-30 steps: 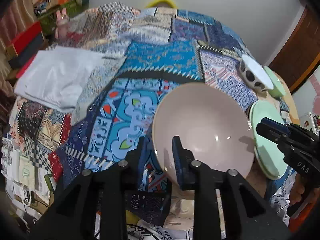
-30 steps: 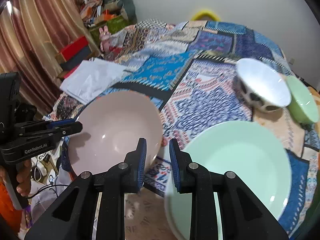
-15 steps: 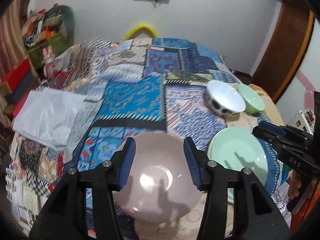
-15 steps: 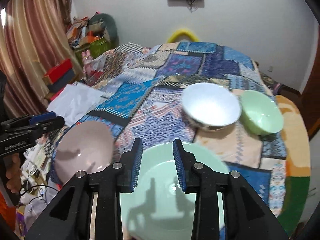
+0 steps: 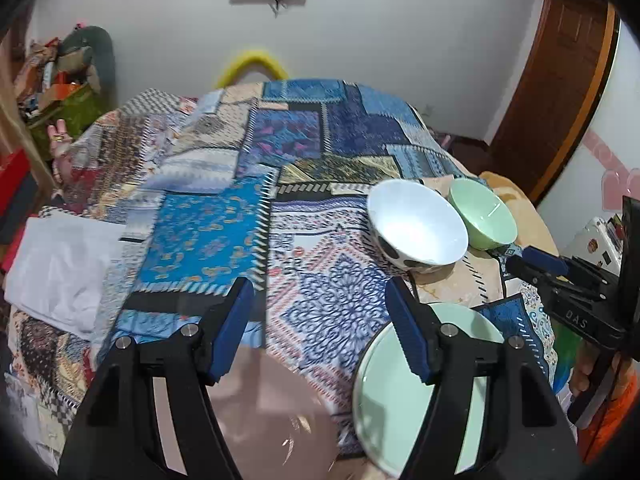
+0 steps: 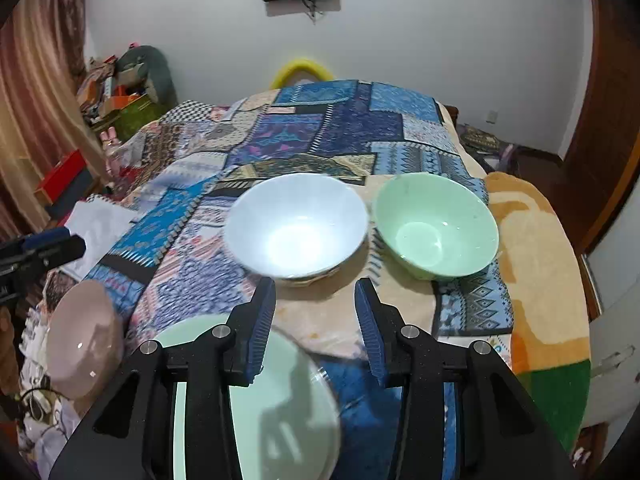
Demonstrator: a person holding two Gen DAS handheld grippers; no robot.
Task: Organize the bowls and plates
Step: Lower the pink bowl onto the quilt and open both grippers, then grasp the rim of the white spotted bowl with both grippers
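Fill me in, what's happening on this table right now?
A person holds a gripper in each hand above a patchwork-covered table, and both are open and empty. The left gripper hangs over the pink bowl; the right gripper is over the green plate. Beyond them, the white bowl and green bowl sit side by side. Nothing is stacked yet.

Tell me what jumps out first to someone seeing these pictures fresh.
The busy patchwork cloth over the table catches the eye first, with a white bowl and a green bowl side by side on it. Nearer the cameras lie a pale green plate and a pink bowl, with the left gripper and right gripper both open above them.
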